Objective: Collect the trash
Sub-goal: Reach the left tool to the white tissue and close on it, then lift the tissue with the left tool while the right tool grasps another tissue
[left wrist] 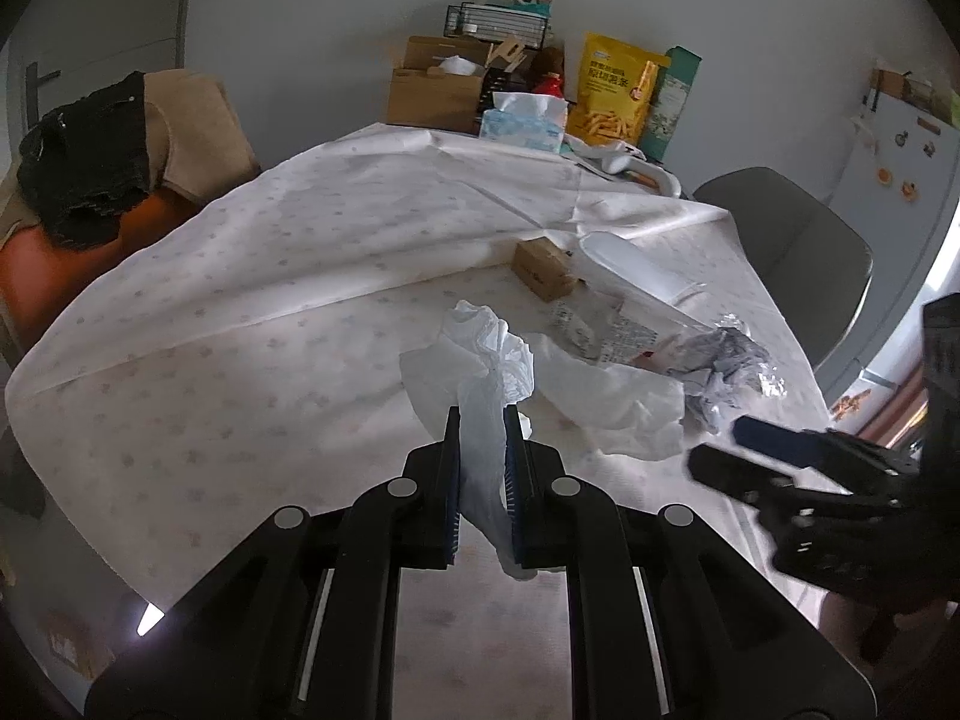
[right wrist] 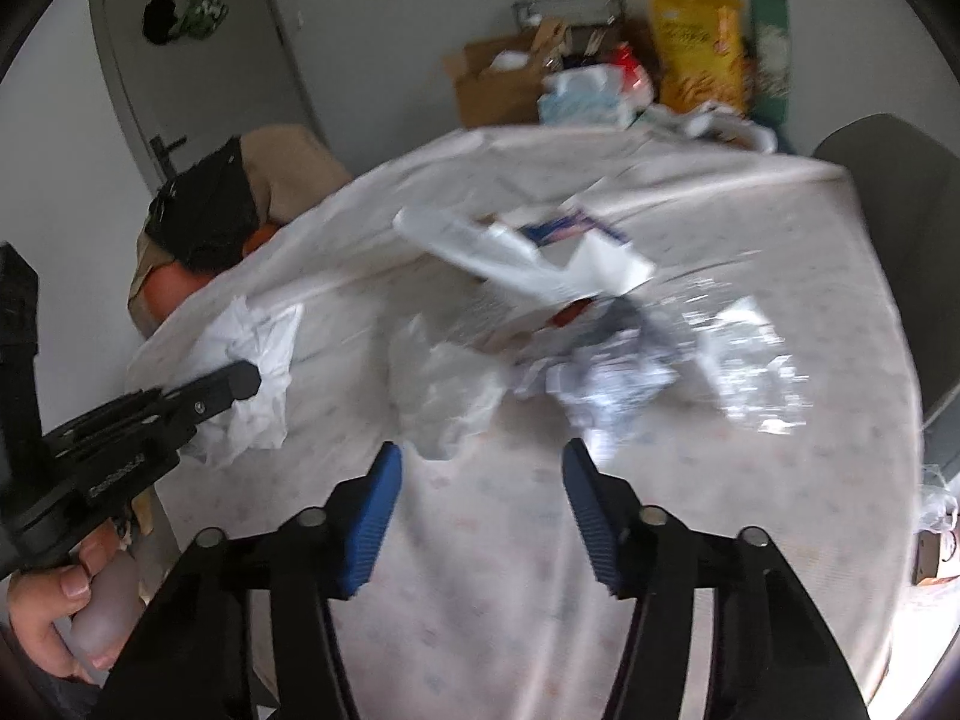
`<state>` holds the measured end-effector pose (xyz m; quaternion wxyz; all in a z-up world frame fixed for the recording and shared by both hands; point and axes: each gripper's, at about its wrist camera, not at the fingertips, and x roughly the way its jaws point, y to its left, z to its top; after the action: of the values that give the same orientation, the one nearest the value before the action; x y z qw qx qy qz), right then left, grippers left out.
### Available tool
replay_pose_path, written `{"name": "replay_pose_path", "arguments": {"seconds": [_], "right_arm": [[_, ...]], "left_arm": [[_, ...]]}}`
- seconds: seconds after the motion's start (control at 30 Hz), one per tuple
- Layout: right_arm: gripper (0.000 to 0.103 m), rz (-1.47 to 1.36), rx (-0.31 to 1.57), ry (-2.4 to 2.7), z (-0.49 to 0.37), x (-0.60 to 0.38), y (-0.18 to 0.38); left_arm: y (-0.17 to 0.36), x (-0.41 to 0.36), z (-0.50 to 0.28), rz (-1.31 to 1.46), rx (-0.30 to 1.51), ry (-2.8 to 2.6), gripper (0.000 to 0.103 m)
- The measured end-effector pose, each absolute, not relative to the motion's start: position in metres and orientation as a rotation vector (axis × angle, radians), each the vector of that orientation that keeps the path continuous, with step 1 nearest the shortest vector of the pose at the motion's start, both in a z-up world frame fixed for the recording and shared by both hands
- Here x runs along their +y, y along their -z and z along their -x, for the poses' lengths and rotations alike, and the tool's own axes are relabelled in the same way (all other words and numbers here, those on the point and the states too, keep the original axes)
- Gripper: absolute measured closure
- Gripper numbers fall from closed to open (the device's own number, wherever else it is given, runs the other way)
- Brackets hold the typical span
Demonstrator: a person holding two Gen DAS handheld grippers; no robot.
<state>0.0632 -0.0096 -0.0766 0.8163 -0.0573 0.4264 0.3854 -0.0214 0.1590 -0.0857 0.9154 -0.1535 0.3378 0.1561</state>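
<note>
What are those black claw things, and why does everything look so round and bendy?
They are grabbing tools; a person holds one in each hand. Each carries a wide-angle camera, which bends the picture. One picture looks along the left gripper: its jaws pinch a white tissue. The other looks along the right gripper, jaws apart and empty. On the tablecloth lie another crumpled tissue, shiny wrappers and a small cardboard box. You can see the person's hand too.

Chinese characters stand printed in dark type on the yellow snack bag (left wrist: pixel 618 90) at the table's far end, too small to read surely.
</note>
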Motion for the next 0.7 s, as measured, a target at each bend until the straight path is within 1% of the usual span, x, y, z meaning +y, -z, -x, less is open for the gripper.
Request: {"name": "replay_pose_path", "arguments": {"seconds": [0.1, 0.13, 0.17, 0.23, 0.27, 0.3, 0.33, 0.4, 0.7], "right_arm": [[0.049, 0.137, 0.921, -0.826, -0.067, 0.006, 0.085], [0.052, 0.136, 0.928, -0.832, -0.069, 0.011, 0.087], [0.057, 0.138, 0.934, -0.836, -0.071, 0.014, 0.088], [0.089, 0.143, 0.953, -0.852, -0.074, 0.021, 0.092], [0.093, 0.139, 0.954, -0.859, -0.074, 0.021, 0.092], [0.096, 0.125, 0.941, -0.857, -0.074, 0.018, 0.090], [0.098, 0.114, 0.931, -0.867, -0.073, 0.015, 0.087], [0.099, 0.097, 0.918, -0.888, -0.069, 0.008, 0.080], [0.099, 0.079, 0.789, -0.917, -0.044, -0.035, 0.034]], "left_arm": [[0.087, 0.164, 0.023, 0.322, 0.696, -0.335, 0.090], [0.088, 0.165, 0.023, 0.324, 0.696, -0.338, 0.090], [0.088, 0.167, 0.023, 0.326, 0.696, -0.341, 0.090], [0.089, 0.168, 0.024, 0.328, 0.696, -0.346, 0.090], [0.089, 0.169, 0.024, 0.328, 0.697, -0.347, 0.090], [0.089, 0.169, 0.024, 0.329, 0.695, -0.346, 0.090], [0.088, 0.168, 0.024, 0.329, 0.693, -0.346, 0.090], [0.088, 0.168, 0.023, 0.326, 0.688, -0.343, 0.090], [0.075, 0.153, 0.019, 0.310, 0.657, -0.313, 0.090]]}}
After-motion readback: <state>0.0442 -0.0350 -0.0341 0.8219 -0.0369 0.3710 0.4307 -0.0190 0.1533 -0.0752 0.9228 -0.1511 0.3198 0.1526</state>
